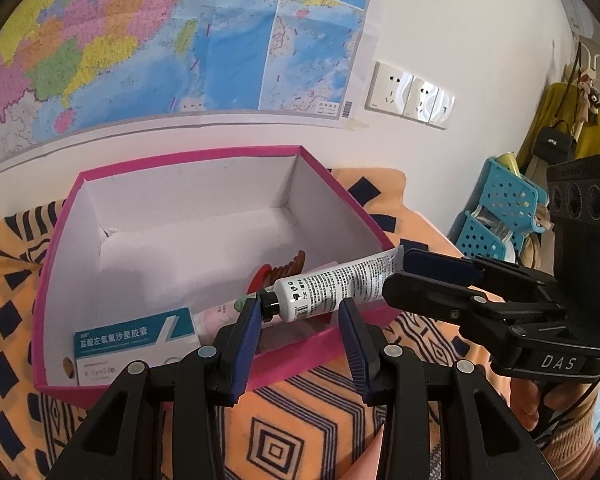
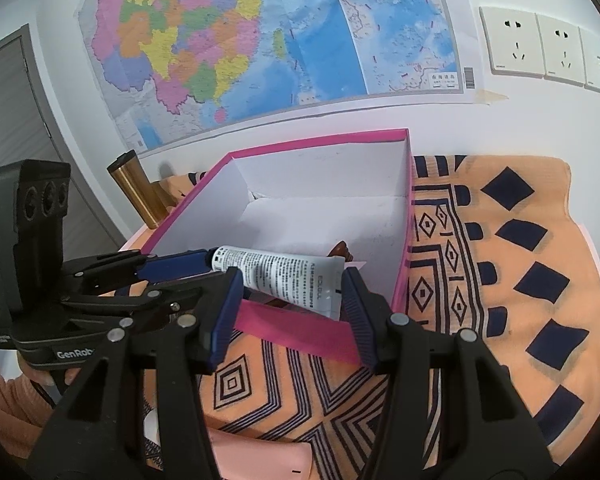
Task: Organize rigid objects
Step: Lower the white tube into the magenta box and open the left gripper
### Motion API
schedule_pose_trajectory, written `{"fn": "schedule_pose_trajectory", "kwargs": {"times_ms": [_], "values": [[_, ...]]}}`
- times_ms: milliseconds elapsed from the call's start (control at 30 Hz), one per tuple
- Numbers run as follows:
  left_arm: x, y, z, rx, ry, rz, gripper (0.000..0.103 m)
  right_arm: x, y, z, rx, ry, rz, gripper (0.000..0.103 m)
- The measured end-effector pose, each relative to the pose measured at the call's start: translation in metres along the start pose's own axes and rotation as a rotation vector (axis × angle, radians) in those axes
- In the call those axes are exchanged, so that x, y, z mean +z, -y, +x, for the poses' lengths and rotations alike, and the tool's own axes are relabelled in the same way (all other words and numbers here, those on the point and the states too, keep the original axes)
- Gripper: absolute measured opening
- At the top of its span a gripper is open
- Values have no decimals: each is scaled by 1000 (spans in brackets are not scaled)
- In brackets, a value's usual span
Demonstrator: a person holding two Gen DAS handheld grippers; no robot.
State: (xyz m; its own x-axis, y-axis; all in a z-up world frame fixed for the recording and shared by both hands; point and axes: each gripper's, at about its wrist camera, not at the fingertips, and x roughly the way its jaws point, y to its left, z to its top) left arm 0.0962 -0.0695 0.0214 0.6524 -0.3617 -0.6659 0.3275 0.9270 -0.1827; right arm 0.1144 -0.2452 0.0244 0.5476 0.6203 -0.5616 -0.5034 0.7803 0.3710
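On patterned cloth (image 1: 292,420), below wall map (image 1: 140,40), locate box (image 1: 204,153). Find tube (image 1: 340,284) held above near wall, cap toward left gripper (image 1: 304,316), tail toward right gripper (image 1: 396,276). Read right as clamped on tail; left straddling cap end, grip unconfirmed.

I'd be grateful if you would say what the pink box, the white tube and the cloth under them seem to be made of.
Box: likely cardboard, matte pink outside and white inside, with thin folded walls and creased corners.
Tube: probably soft plastic or laminate, smooth with a slight sheen, flat crimped tail, black screw cap.
Cloth: looks like woven or fleecy fabric, matte orange with dark printed shapes, lying rumpled at its edges.
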Motion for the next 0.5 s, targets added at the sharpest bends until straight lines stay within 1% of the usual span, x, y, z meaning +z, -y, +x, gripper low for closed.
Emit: {"fn": "schedule_pose_trajectory", "kwargs": {"times_ms": [500], "values": [[0,-4,18,9,-33,-7,40,0,4,15,-43,-35,-17,54]]}}
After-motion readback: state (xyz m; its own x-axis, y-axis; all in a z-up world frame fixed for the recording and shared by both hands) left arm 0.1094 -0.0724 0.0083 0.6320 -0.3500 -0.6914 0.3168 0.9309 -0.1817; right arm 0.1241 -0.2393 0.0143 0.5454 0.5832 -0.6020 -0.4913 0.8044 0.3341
